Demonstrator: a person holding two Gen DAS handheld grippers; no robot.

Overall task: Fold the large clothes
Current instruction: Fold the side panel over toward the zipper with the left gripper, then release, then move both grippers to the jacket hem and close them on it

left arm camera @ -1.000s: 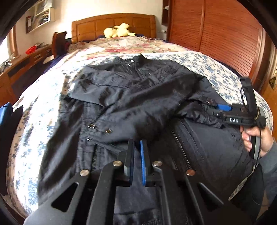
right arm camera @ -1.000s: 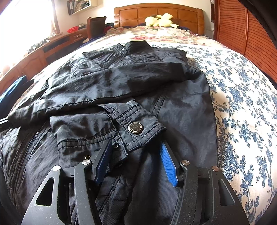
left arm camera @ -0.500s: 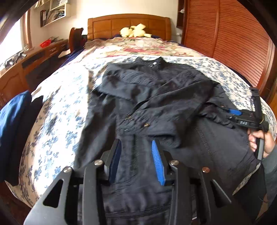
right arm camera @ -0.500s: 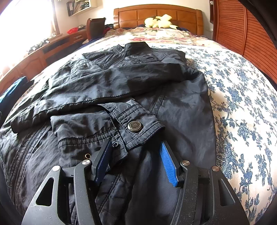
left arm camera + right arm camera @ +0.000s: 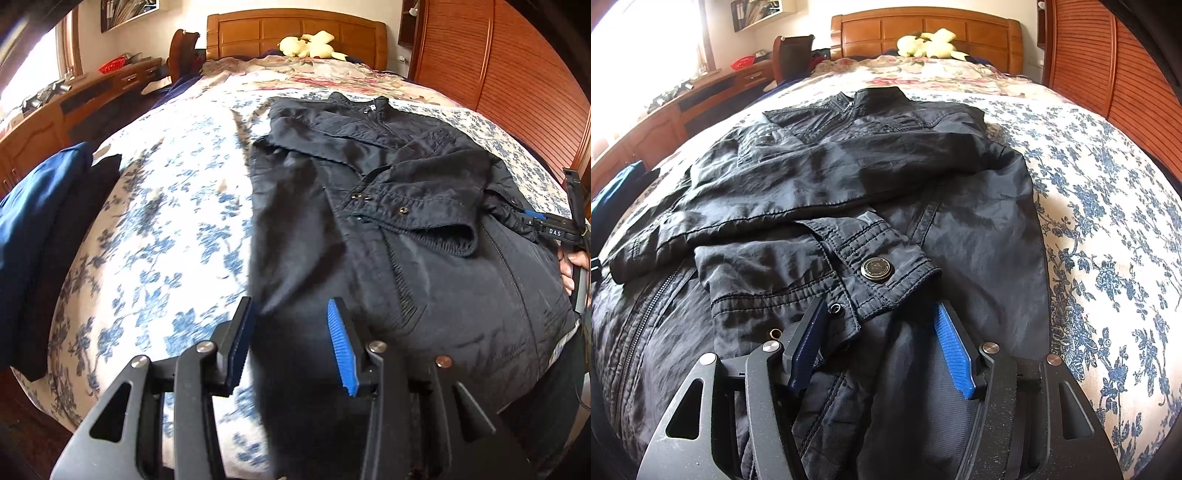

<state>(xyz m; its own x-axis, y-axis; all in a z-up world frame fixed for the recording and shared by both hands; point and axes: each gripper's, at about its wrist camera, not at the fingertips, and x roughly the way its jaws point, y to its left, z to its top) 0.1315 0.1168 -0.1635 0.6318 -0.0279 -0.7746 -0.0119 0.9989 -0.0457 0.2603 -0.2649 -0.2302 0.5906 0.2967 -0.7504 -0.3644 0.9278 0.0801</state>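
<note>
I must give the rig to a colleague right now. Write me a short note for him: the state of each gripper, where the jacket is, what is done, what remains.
Left gripper: jaws opening, pads press on nothing; it hovers over the jacket's left edge near the hem.
Right gripper: open, its pads on either side of the buttoned cuff, not pinching it.
Black jacket: flat on the floral bedspread, collar toward the headboard.
Done: both sleeves are folded across the front.
Left: fold the body, probably hem up toward the collar, then smooth it.
</note>
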